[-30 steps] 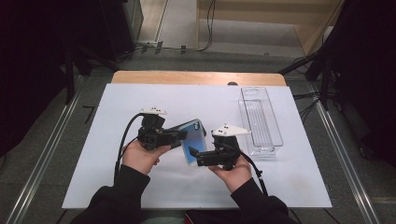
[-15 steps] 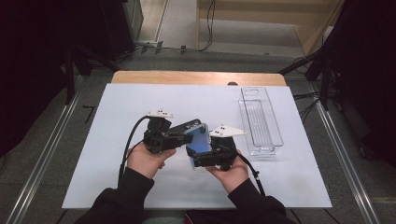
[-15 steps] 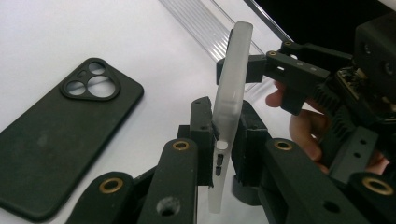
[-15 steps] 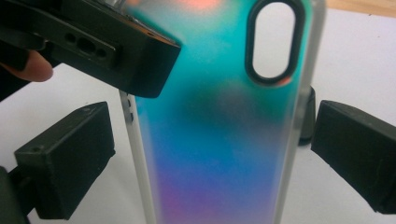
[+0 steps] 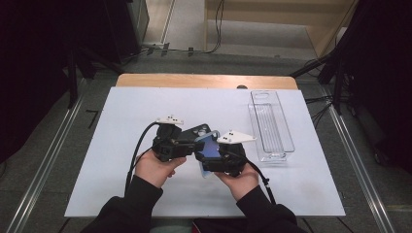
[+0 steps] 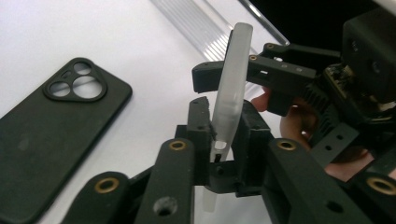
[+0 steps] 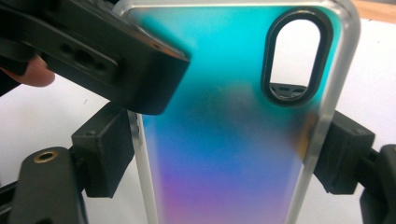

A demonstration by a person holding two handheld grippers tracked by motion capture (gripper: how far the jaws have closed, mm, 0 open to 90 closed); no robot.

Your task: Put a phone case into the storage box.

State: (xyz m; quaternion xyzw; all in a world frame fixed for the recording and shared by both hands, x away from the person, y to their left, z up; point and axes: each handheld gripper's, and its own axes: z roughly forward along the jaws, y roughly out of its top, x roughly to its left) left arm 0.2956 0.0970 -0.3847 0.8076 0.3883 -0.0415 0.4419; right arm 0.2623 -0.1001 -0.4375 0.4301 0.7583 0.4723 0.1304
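We hold a phone case (image 5: 210,151) up off the table between both tools, above the white sheet (image 5: 121,116) near its front edge and a little right of its middle. The right gripper (image 7: 224,154) is closed across the case's width, one jaw pressed to each long side edge. The left gripper (image 6: 223,140) is closed on the case's thin end, its jaws pinching front and back, so seen from there the case stands edge-on and rises away from the jaws. The case's long axis therefore runs straight out from the left gripper and crosswise through the right one, and the two tools nearly touch around it. Both hands are about equally near; we judge that any handover or twist turns on which grip lets go first, since both bite the same small piece. The case has a frosted clear rim, a back that fades from teal through blue to violet, and an oval camera cutout near its far end. A black phone (image 6: 51,126) with a round camera cluster lies flat on the sheet just beyond the left gripper, and a clear tray (image 5: 286,145) sits toward the right edge.
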